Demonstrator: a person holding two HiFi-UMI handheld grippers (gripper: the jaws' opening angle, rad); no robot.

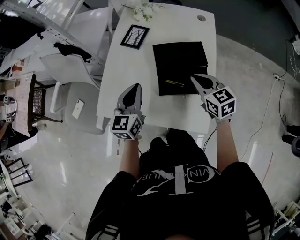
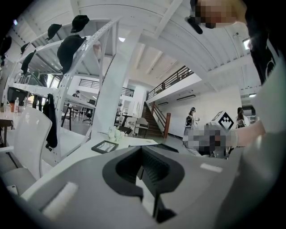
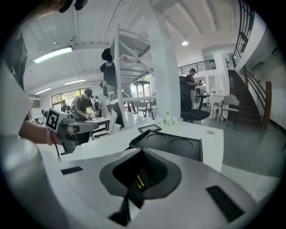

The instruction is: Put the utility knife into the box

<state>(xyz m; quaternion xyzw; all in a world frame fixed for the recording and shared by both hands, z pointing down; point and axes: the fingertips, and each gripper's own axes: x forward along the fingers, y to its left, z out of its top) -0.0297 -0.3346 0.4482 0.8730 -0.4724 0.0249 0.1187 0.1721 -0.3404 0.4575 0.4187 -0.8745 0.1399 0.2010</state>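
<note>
An open black box [image 1: 180, 61] lies on the white table [image 1: 126, 70], toward its right side. The yellow utility knife [image 1: 174, 83] lies inside the box's near half. My right gripper [image 1: 193, 77] hovers just right of the knife, jaws shut and apart from it. In the right gripper view a sliver of the yellow knife [image 3: 140, 181] shows beyond the shut right gripper [image 3: 142, 167], with the black box [image 3: 174, 143] ahead. My left gripper [image 1: 137, 86] is shut and empty over the table's near left part. The left gripper [image 2: 143, 167] holds nothing in its own view.
A black picture frame [image 1: 135, 36] and white flowers [image 1: 143, 11] sit at the table's far end. A white chair [image 1: 70, 89] with a phone [image 1: 78, 108] on it stands left of the table. The table's near edge is close to the person's body.
</note>
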